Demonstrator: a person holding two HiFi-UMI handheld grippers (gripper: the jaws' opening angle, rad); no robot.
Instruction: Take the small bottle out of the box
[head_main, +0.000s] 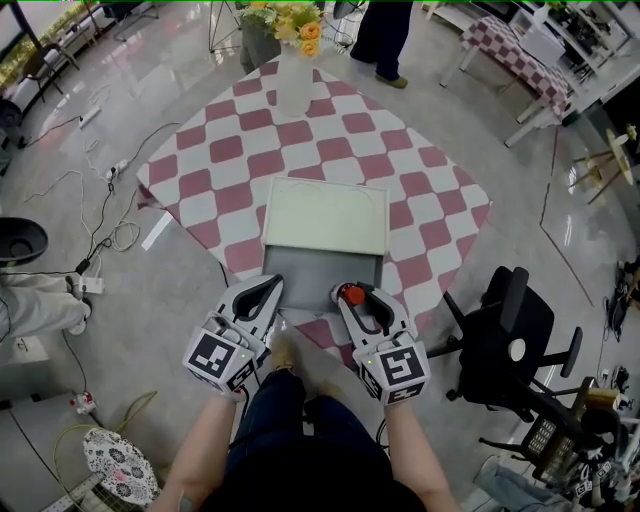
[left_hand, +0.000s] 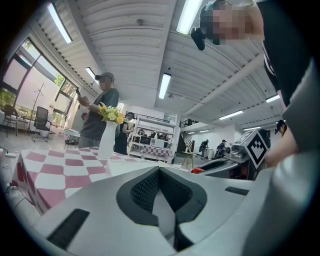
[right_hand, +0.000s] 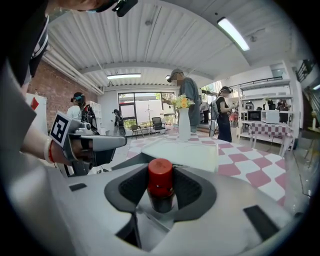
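Observation:
The small dark bottle with a red cap (head_main: 349, 294) (right_hand: 160, 186) stands between the jaws of my right gripper (head_main: 351, 296) (right_hand: 160, 175), which is shut on it just off the table's near edge. In front of it the grey box (head_main: 318, 270) lies open on the checkered table, with its pale green lid (head_main: 325, 215) folded back flat behind it. My left gripper (head_main: 267, 284) (left_hand: 160, 170) hovers beside the right one at the box's near left corner. Its fingertips meet and nothing is between them. Each gripper shows in the other's view.
A white vase of yellow flowers (head_main: 293, 80) stands at the table's far corner, and a person (head_main: 385, 40) stands behind it. A black office chair (head_main: 510, 335) is close on my right. Cables (head_main: 100, 230) trail over the floor on the left.

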